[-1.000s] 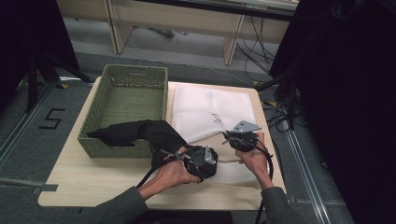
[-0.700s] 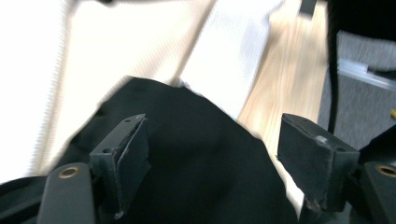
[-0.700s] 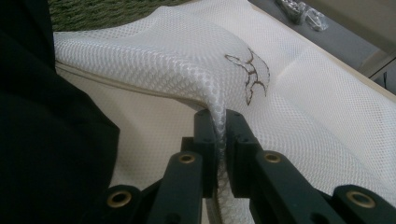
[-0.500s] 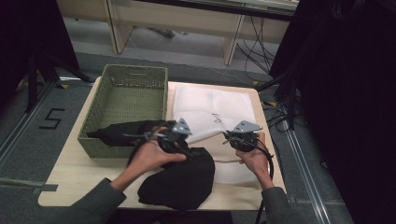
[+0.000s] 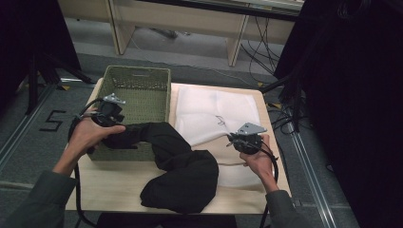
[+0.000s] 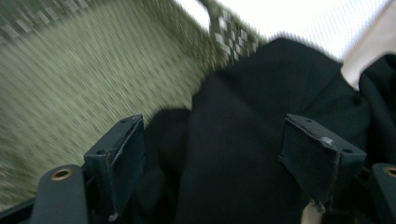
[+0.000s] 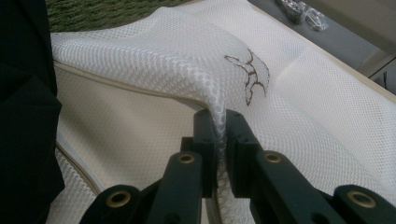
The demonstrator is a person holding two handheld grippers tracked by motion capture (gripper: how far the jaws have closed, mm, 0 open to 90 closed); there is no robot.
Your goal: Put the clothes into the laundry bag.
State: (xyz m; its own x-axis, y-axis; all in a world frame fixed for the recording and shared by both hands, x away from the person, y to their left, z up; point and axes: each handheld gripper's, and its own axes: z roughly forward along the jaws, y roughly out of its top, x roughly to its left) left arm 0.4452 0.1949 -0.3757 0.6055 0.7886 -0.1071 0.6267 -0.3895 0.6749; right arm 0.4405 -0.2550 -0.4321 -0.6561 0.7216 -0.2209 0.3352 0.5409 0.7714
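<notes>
A black garment (image 5: 176,171) lies draped from the near rim of a green woven basket (image 5: 142,90) down onto the wooden surface (image 5: 109,185), its larger heap bunched near the front edge. One end of it reaches the left tool (image 5: 110,114), which hangs over the basket's near left corner. In the left gripper view the black cloth (image 6: 252,154) sits between jaws that stand wide apart, and whether they grip it I cannot tell.

Just right of the basket a white mesh bag (image 5: 214,109) lies spread flat. The right tool (image 5: 240,140), held above the bag's near right part, has its jaws pinched tight on a raised fold of the mesh (image 7: 219,121), beside a small dark printed mark (image 7: 250,74).
</notes>
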